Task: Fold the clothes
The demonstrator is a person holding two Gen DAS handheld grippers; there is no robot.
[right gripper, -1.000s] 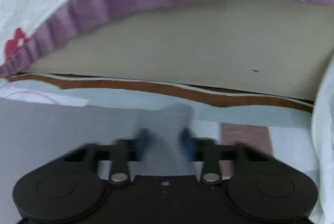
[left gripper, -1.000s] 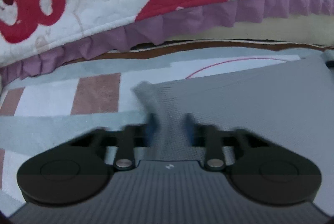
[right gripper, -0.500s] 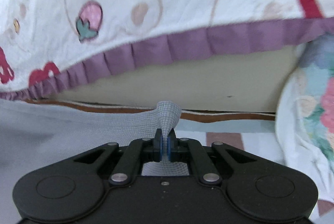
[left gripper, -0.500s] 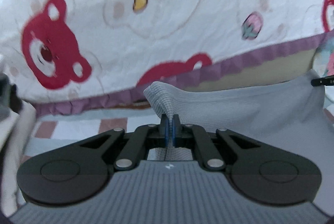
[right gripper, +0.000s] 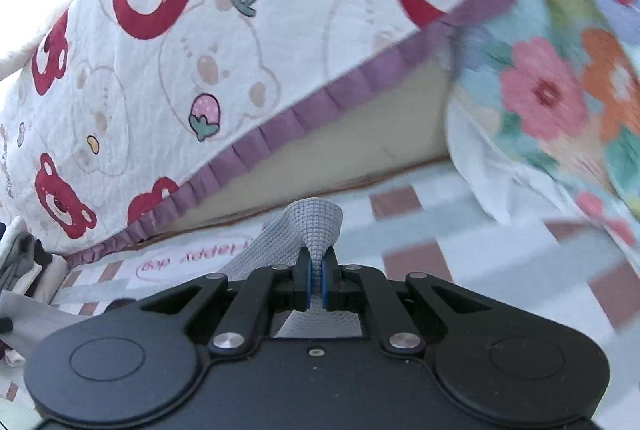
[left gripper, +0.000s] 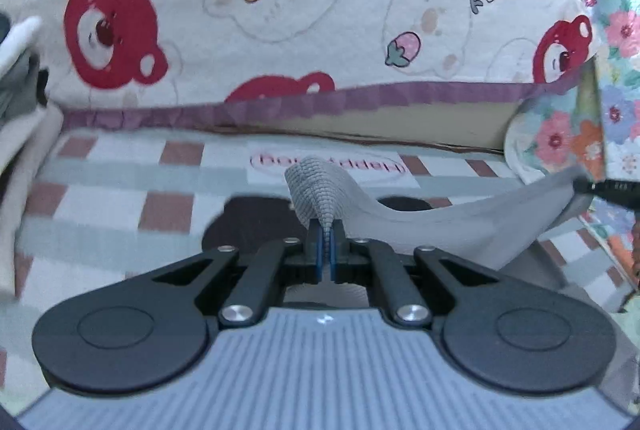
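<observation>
The grey garment [left gripper: 420, 213] hung lifted above the checked sheet [left gripper: 120, 197], where a second earlier it had lain flat; it looked mid-fold, its edge being carried. The left hand-held gripper [left gripper: 326, 250] pinched one corner, the right hand-held gripper [right gripper: 316, 280] the other, both pressed together on cloth, before the bear quilt [left gripper: 280, 9].

Grey garments [left gripper: 432, 218]: we count one
Claws: two, left claw [left gripper: 325, 257], right claw [right gripper: 315, 284]
Bear quilts [left gripper: 320, 9]: one
Floral covers [right gripper: 560, 89]: one
</observation>
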